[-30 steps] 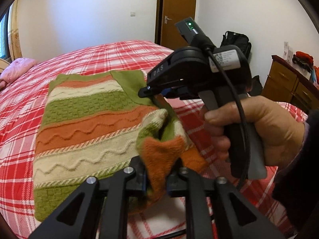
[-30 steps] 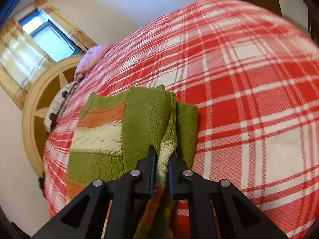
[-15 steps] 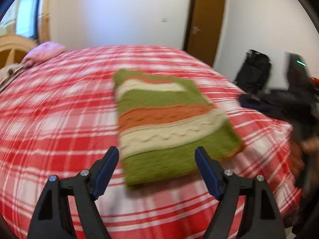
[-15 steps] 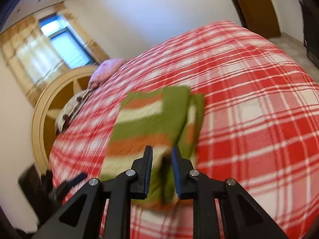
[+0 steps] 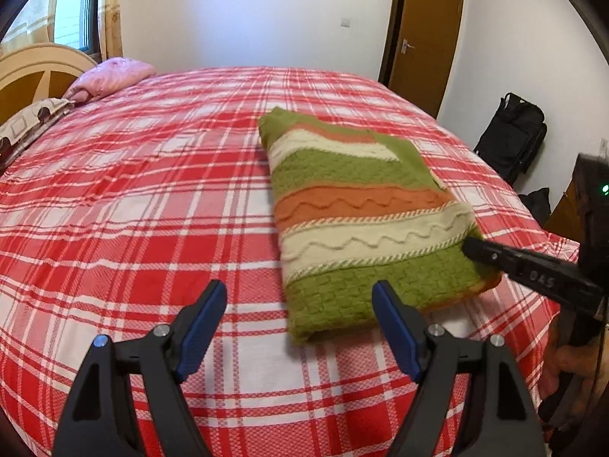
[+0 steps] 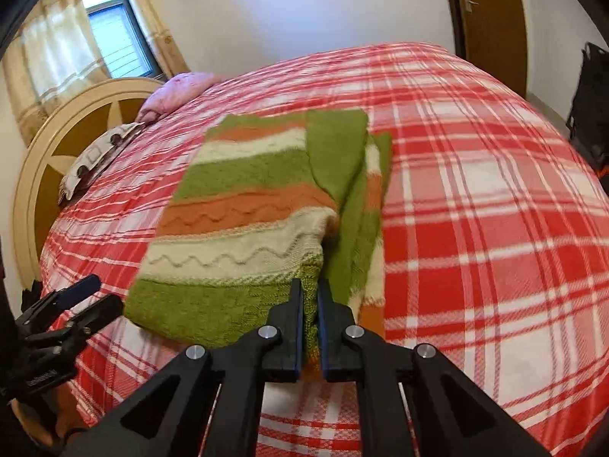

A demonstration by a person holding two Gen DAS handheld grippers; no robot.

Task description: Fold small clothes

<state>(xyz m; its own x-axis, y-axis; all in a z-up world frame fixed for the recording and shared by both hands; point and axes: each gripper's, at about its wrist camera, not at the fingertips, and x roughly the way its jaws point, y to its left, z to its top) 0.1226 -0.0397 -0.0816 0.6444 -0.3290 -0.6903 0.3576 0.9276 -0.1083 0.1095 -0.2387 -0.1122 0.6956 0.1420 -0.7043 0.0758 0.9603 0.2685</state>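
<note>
A knitted sweater (image 5: 361, 221) in green, orange and cream stripes lies folded in a long flat shape on the red plaid bed (image 5: 152, 209). My left gripper (image 5: 300, 304) hangs open just in front of the sweater's near left corner, and nothing is pressed between its blue pads. In the right wrist view my right gripper (image 6: 310, 289) is shut on the sweater's (image 6: 236, 224) near green edge, beside the folded-in sleeve. From the left, the right gripper's (image 5: 470, 247) tip rests at the near right corner. The left gripper (image 6: 102, 295) shows at that view's left edge.
A pink pillow (image 5: 110, 80) and a patterned one lie by the round headboard (image 6: 57, 152) at the far left. A brown door (image 5: 422, 38) and a black bag (image 5: 510, 144) stand beyond the bed's right side. A hand holds the right gripper's handle (image 5: 571, 354).
My left gripper let go of the sweater's fold, opened wide and drew back to the left. The right gripper pulled back toward the near edge and closed there. The sweater now lies flat.
</note>
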